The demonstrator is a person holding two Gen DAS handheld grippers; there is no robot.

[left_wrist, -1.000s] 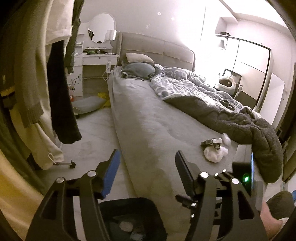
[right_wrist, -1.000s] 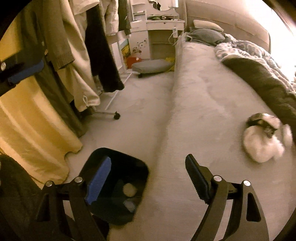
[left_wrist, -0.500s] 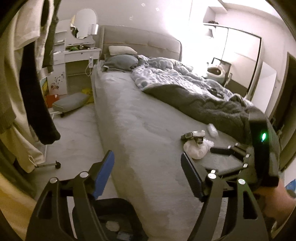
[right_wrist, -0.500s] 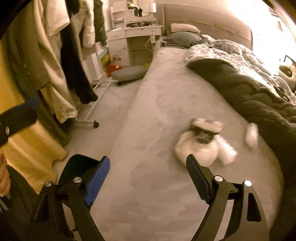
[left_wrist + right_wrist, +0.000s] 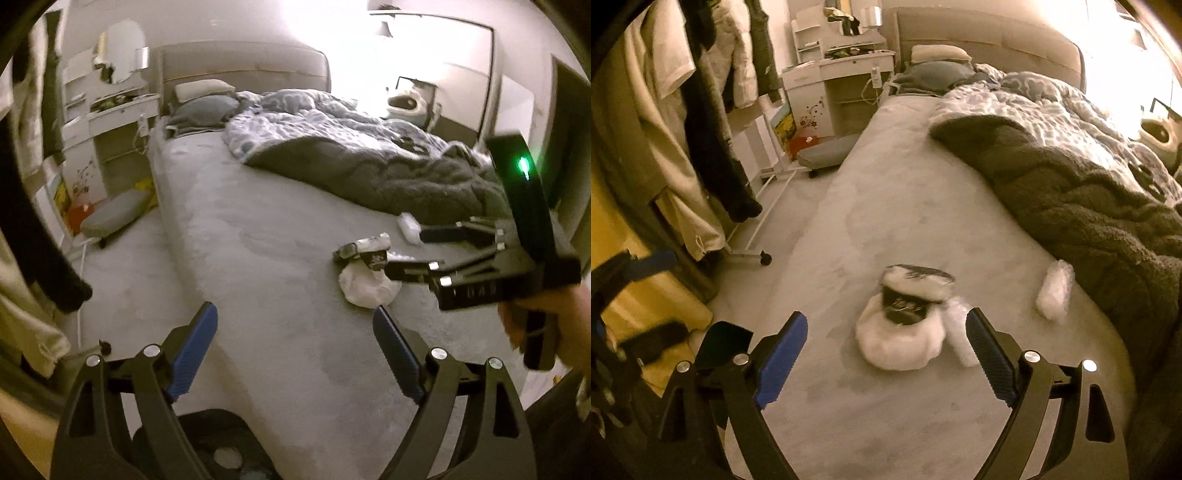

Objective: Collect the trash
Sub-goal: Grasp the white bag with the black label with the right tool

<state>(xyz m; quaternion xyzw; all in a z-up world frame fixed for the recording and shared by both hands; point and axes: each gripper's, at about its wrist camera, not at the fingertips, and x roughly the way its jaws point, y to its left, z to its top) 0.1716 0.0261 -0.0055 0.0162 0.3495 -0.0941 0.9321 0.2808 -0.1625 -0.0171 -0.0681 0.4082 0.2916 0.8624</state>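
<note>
On the grey bed [image 5: 886,221], crumpled white trash [image 5: 901,332], dark blanket [image 5: 1089,214] beside

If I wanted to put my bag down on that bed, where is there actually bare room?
The widest bare patch of the bed runs from the pillows down to the white trash pile, between the floor-side edge and the dark blanket. It is crowded around that pile, the small white wad and the open right tongs.

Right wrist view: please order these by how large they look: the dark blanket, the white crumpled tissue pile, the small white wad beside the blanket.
1. dark blanket, by far.
2. white tissue pile.
3. small white wad, though it lies farther off, so its true size is unsure.
</note>
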